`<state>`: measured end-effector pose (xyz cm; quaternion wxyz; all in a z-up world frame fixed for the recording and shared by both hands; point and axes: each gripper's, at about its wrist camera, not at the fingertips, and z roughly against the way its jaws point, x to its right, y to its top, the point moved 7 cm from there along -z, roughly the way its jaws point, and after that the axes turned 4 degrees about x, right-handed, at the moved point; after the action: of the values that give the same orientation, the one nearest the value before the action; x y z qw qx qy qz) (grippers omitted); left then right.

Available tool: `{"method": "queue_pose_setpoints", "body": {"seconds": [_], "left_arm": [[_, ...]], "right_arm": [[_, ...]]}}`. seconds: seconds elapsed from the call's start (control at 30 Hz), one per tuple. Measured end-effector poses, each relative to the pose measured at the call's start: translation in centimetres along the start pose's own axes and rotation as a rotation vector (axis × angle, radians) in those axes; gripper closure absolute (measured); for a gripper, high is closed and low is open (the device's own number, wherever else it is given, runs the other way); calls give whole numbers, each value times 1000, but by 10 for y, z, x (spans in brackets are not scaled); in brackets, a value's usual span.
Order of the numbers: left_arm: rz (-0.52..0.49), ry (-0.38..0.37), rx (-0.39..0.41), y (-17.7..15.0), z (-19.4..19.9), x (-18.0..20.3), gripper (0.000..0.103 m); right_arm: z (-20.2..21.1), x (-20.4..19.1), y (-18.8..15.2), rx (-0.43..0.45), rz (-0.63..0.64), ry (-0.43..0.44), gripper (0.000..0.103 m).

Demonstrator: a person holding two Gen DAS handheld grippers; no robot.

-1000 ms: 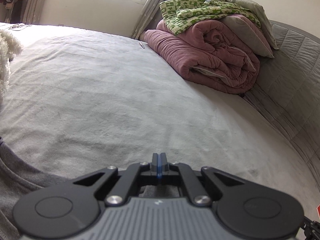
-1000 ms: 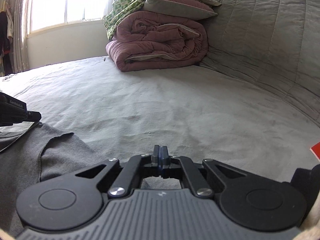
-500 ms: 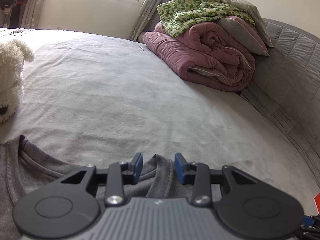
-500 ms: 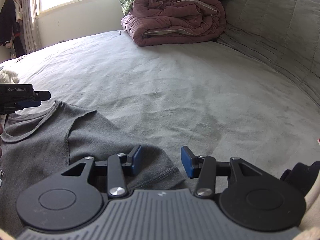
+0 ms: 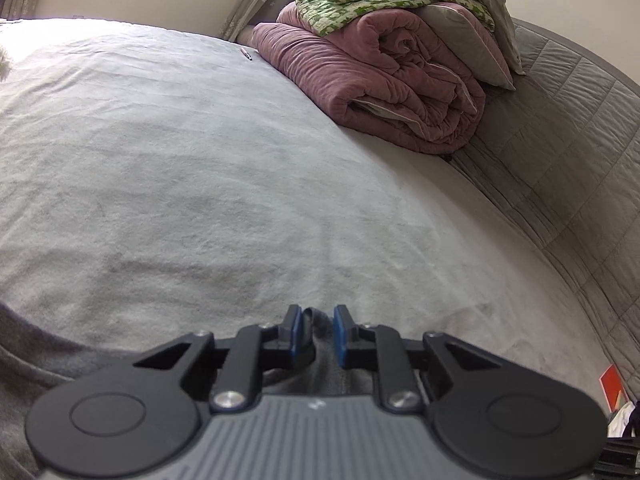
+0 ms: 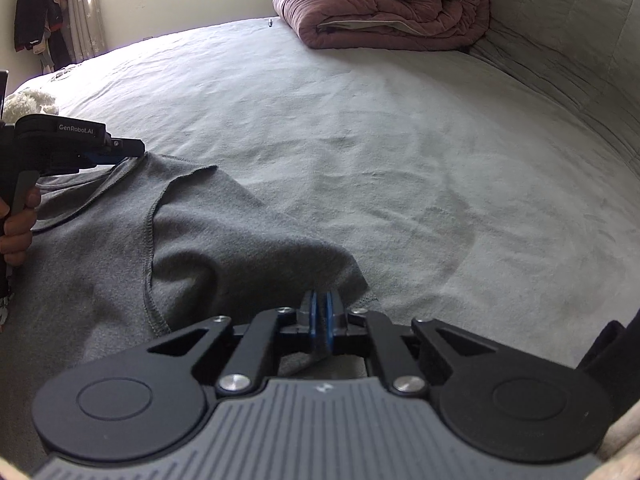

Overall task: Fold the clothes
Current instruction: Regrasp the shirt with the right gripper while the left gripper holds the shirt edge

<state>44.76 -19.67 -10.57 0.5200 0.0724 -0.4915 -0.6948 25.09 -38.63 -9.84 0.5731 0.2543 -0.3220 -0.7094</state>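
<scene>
Grey shirt (image 6: 224, 240) lies rumpled on the bed (image 6: 360, 128), lower left of frame. Right gripper (image 6: 320, 316) pinches its sleeve hem. Left gripper (image 5: 316, 330), jaws narrowly apart around the collar edge, apparently positioned to lift both ends together.

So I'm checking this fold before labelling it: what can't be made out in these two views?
- Lower part of the grey shirt: in both views it is hidden behind the gripper bodies and cut off by the frame edge.
- Whether the left gripper actually pinches cloth: its jaws stand apart around a fold.
- Small dark thing near the pink quilt: too small to tell what it is.
</scene>
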Motion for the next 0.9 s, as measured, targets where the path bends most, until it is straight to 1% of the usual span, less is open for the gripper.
{"method": "queue_pose_setpoints", "body": {"seconds": [0.03, 0.13, 0.27, 0.33, 0.4, 0.43, 0.53, 0.6, 0.67, 0.7, 0.73, 0.77, 0.8, 0.87, 0.9], "left_arm": [[-10, 9, 7, 0, 0, 2, 100], [-19, 54, 56, 2, 5, 6, 100], [-34, 94, 171, 15, 20, 12, 100], [-68, 118, 199, 18, 21, 14, 100], [-93, 148, 191, 14, 14, 12, 100], [-95, 157, 178, 11, 9, 9, 100], [-57, 168, 135, 1, -4, -3, 100], [-24, 156, 135, 2, -3, -6, 100], [-15, 153, 133, 2, -3, -7, 100], [-15, 153, 133, 2, -2, -7, 100], [-20, 154, 134, 3, -2, -6, 100], [-24, 155, 135, 3, -1, -5, 100], [-28, 156, 136, 3, -1, -4, 100], [-34, 161, 136, 3, -1, -3, 100], [-36, 163, 137, 3, -1, -3, 100]], "right_arm": [[1, 2, 2, 18, -6, -7, 103], [7, 10, 10, 87, -11, -71, 103], [24, 20, 24, 247, -22, -131, 103], [26, 25, 28, 299, -42, -157, 103], [20, 31, 26, 308, -17, -232, 103], [15, 35, 24, 294, -17, -245, 103], [5, 44, 20, 250, -72, -210, 103], [4, 46, 20, 233, -88, -198, 103], [7, 43, 21, 228, -120, -152, 85], [9, 41, 21, 227, -140, -126, 79], [11, 39, 21, 225, -159, -99, 60], [13, 38, 22, 224, -179, -73, 48], [15, 36, 22, 223, -199, -46, 48], [9, 30, 19, 176, -176, -46, 48], [8, 28, 19, 179, -160, -61, 48]]}}
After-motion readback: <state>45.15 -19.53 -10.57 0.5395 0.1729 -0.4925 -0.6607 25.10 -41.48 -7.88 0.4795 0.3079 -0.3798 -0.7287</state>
